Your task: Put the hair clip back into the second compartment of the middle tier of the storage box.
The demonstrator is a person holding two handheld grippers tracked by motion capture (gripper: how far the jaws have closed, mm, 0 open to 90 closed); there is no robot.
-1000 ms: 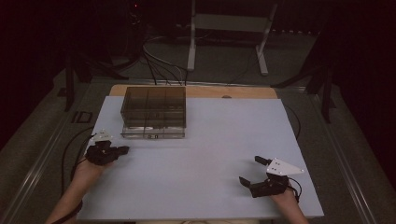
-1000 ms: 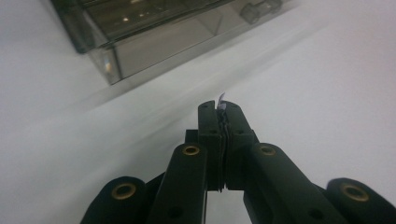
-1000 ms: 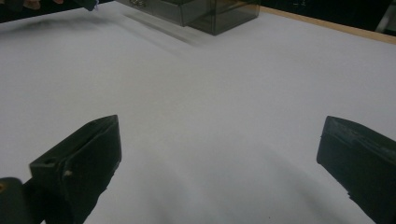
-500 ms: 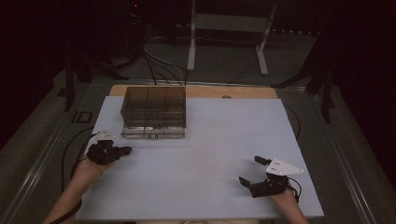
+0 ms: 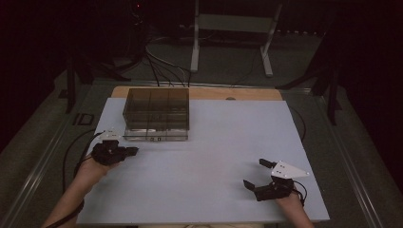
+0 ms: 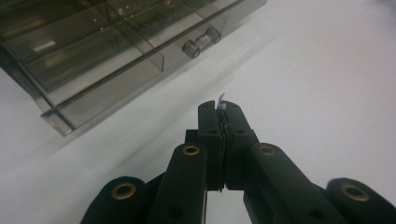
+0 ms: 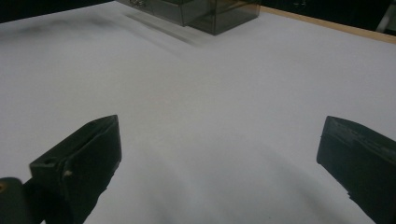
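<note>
High view: the smoky clear box (image 5: 157, 114) sits at the far left of the white worktop (image 5: 228, 142). My left hand-held gripper (image 5: 132, 151) hovers just in front of the box's near left corner, jaws pressed together. My right hand-held gripper (image 5: 255, 175) is well apart from the box, off toward the near right, jaws spread.

Left gripper view: the box (image 6: 107, 51), with its dividers and a small clear knob (image 6: 201, 41) on its front, lies just beyond my shut jaws. A tiny pale scrap (image 6: 221, 100) sticks out between the tips.

Right gripper view: jaws wide, nothing between them; the box (image 7: 201, 11) far off.
</note>
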